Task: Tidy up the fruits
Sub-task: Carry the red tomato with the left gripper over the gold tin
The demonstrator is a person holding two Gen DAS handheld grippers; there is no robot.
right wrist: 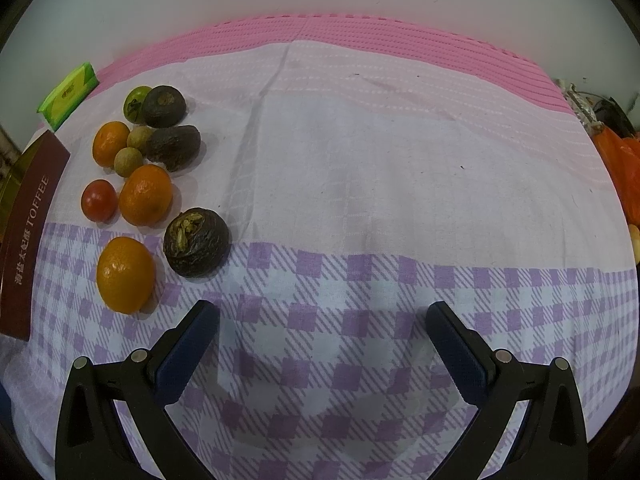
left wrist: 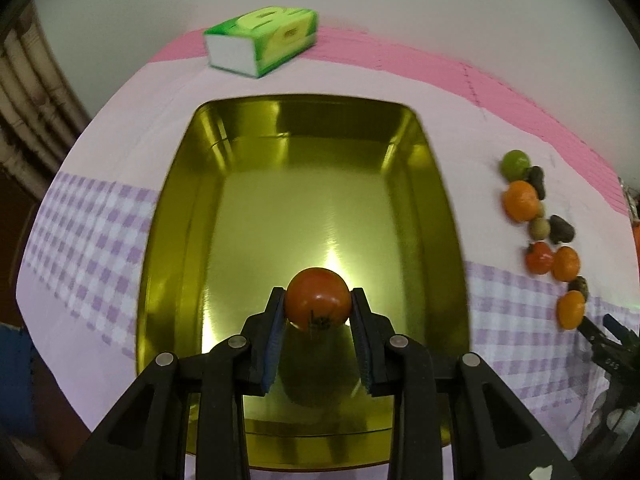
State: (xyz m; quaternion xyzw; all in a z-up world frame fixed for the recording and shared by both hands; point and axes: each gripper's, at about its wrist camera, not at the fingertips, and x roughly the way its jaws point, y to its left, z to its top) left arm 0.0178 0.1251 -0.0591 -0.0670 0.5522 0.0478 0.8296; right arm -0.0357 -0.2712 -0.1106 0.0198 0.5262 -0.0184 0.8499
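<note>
tomato (left wrist: 317,298) is clamped in the left hand-held gripper (left wrist: 318,312) above the gold tin (left wrist: 176,216) for dropping in; the right hand-held gripper (right wrist: 322,332) is kept wide open, empty.

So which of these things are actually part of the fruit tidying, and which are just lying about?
Part of the job:
- tomato held in the left gripper
- gold tin, empty below it
- loose fruit on the cloth
- right gripper, open

Lying about:
- green tissue pack
- orange bag
</note>
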